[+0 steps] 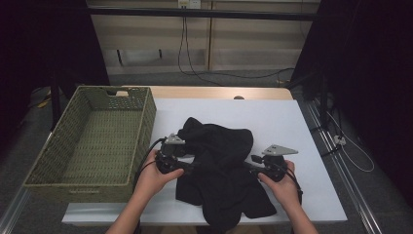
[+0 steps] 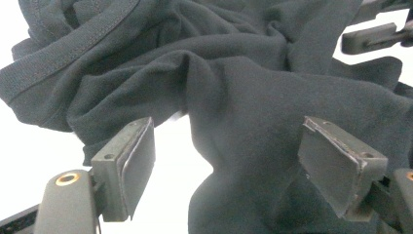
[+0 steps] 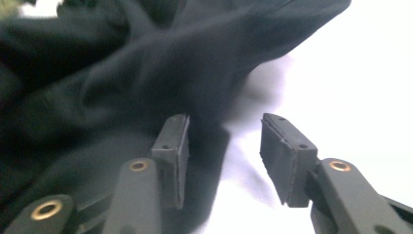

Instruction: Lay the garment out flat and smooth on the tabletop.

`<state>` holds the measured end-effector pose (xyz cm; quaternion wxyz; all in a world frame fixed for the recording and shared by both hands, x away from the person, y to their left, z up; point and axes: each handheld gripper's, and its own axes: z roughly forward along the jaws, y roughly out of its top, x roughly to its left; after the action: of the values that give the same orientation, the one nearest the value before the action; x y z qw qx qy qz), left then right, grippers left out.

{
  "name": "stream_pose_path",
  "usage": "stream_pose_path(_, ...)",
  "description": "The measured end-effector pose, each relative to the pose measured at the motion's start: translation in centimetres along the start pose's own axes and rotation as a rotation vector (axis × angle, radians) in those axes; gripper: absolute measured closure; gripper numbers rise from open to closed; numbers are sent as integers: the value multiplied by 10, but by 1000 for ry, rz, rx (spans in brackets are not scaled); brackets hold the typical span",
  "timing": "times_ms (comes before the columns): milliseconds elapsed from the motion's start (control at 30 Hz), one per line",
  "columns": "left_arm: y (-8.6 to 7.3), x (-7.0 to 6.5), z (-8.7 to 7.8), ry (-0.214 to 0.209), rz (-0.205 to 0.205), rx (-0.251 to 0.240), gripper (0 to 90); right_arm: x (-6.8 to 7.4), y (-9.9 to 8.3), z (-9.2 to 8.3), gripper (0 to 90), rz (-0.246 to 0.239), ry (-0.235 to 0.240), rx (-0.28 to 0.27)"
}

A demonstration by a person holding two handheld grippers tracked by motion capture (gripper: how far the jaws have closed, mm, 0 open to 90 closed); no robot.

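Garment: we've got a black garment bunched in a rumpled heap at the lower middle of the high view, lying on the white surface, with its near edge close to the bottom edge of that sheet.

Left hand-held gripper: the left hand-held gripper sits at the heap's left edge. In its own view the jaws stand wide apart, a fold of the cloth hangs between them and neither pad presses on it, so it's holding nothing.

Right hand-held gripper: the right hand-held gripper comes in at the heap's right side. In its own view, which is a bit blurry, the jaws sit partly apart with white surface in the gap. The left pad is right up against the dark cloth, nothing is pinched.

Hands: we see one hand at the lower left of the heap and the other at the lower right, each wrapped round its gripper.

Basket: a woven green basket stands at the left of the frame, just beside the white sheet, well clear of the garment.
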<state>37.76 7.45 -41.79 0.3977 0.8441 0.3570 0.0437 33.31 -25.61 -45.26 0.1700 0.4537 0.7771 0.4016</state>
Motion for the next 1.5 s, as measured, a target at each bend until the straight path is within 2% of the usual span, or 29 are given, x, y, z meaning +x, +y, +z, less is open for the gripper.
stream_pose_path(67, 0, 0, 0, 2, -1, -2, 211, 4, 1, 9, 572, -33, 8, 32)
stream_pose_path(100, 0, 0, 0, 6, -3, -5, 209, 7, 1, 13, 623, -41, 23, 49)
stream_pose_path(133, 0, 1, 0, 7, -5, -5, 207, 9, 0, 15, 683, -58, 17, 48)
stream_pose_path(167, 0, 1, -1, 11, -8, -5, 206, 11, 1, 16, 803, -72, 24, 50)
stream_pose_path(200, 0, 2, 0, 20, -11, -10, 205, 12, 2, 16, 859, -70, 55, 57)
stream_pose_path(300, 0, 3, -1, 34, -5, -10, 194, 10, 3, 14, 874, -62, 64, 70)
stream_pose_path(333, 1, 3, -1, 28, -2, -5, 192, 7, 4, 11, 876, -62, 52, 74)
stream_pose_path(433, 2, 3, -3, 25, 1, -12, 194, -9, 3, -4, 876, 12, 50, 23)
stream_pose_path(467, 2, 4, -3, 26, -3, -17, 194, -15, 1, -10, 876, 22, 35, 16)
stream_pose_path(600, 5, 6, -4, 32, -10, -29, 193, -39, -13, -31, 874, 67, -19, 23)
stream_pose_path(667, 5, 7, -3, 31, -13, -27, 193, -50, -21, -37, 873, 109, -15, 24)
stream_pose_path(700, 6, 8, -2, 37, -13, -24, 195, -53, -24, -40, 873, 112, -20, 30)
stream_pose_path(800, 6, 11, 2, 58, -31, -32, 218, -53, -28, -41, 849, 112, -24, 42)
stream_pose_path(867, 5, 13, 5, 72, -32, -28, 245, -51, -27, -41, 767, 97, -53, 32)
stream_pose_path(900, 4, 15, 7, 77, -29, -25, 263, -49, -27, -42, 759, 96, -63, 20)
stream_pose_path(1067, 2, 18, 18, 84, -21, -13, 331, -40, -17, -47, 610, 108, -44, -52)
stream_pose_path(1233, 3, 16, 33, 65, -10, -3, 381, -27, -10, -39, 562, 68, 1, -56)
stream_pose_path(1300, 6, 12, 37, 73, 12, -4, 401, -24, -8, -36, 525, 61, 17, -66)
stream_pose_path(1367, 8, 10, 41, 50, 0, 1, 474, -21, -7, -34, 498, 56, 23, -69)
stream_pose_path(1467, 6, 7, 49, 11, -19, 55, 620, -17, -7, -31, 474, 41, 38, -64)
stream_pose_path(1500, 5, 6, 50, 21, -15, 55, 664, -15, -7, -31, 465, 35, 39, -61)
